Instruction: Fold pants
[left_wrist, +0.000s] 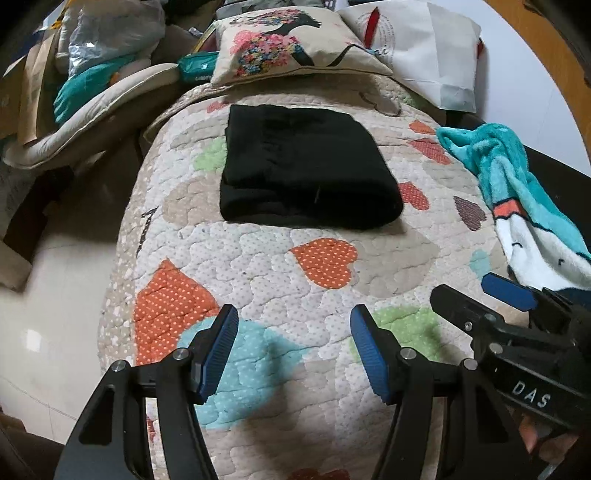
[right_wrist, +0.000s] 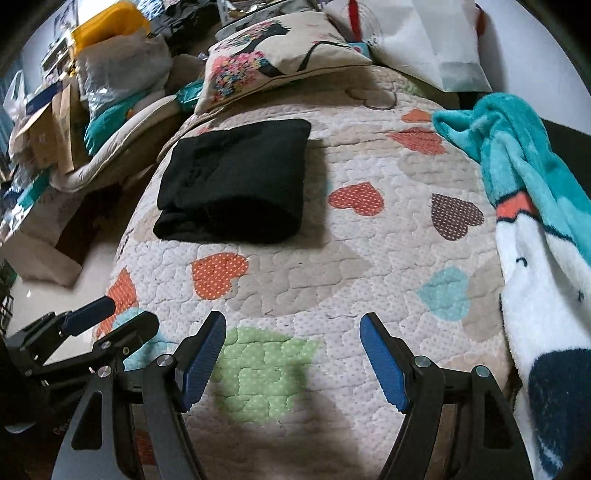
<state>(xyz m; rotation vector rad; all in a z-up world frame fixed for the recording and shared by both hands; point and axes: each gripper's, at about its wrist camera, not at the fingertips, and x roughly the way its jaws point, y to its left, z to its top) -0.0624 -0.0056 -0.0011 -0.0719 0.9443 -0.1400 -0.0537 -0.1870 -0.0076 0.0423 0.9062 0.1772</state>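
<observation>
The black pants (left_wrist: 303, 166) lie folded into a thick rectangle on the heart-patterned quilt (left_wrist: 266, 273), towards its far end; they also show in the right wrist view (right_wrist: 232, 184). My left gripper (left_wrist: 293, 317) is open and empty, held over the near part of the quilt, well short of the pants. My right gripper (right_wrist: 293, 325) is open and empty too, beside the left one, which shows at the lower left of the right wrist view (right_wrist: 110, 314). The right gripper shows at the right of the left wrist view (left_wrist: 480, 291).
A teal and white fleece blanket (left_wrist: 517, 192) lies along the quilt's right edge. A flower-print cushion (left_wrist: 291, 44) and a white paper bag (left_wrist: 428, 48) sit behind the pants. Bags, boxes and a padded seat (left_wrist: 92, 107) crowd the floor to the left.
</observation>
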